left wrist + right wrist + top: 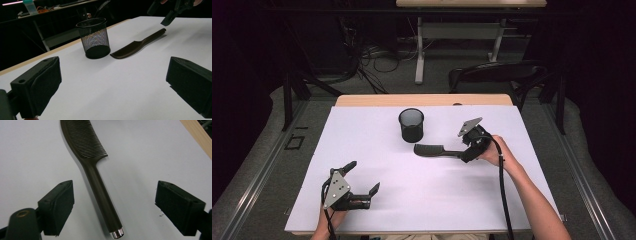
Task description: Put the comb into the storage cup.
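Apparently the work in hand concerns the dark brown plastic comb with a long round handle (434,150), which lies flat on the white counter (377,200). Its toothed end is just beside the black wire-mesh pencil cup (411,125), at about five o'clock from the cup, and its handle runs toward three o'clock, to the right tongs (462,150).

The right tongs stand wide open and hold nothing. In the right gripper view the comb (100,187) lies on the counter between the two black pads (60,205), and neither pad touches it; the small silver cap at the end of the handle is near the bottom edge. In the left gripper view the same tongs (172,15) hang a little above the tip of the handle, apart from it.

The left tongs (362,180) are also open and empty, low near the seven o'clock corner of the counter, well apart from the comb. From there the cup (94,37) looks upright and, as far as I can see through the mesh, empty.

My judgement: if the comb must go into the cup, this part is not yet done. The comb rests free on the counter, so a grip on the handle, a lift and a placing in the cup are left.
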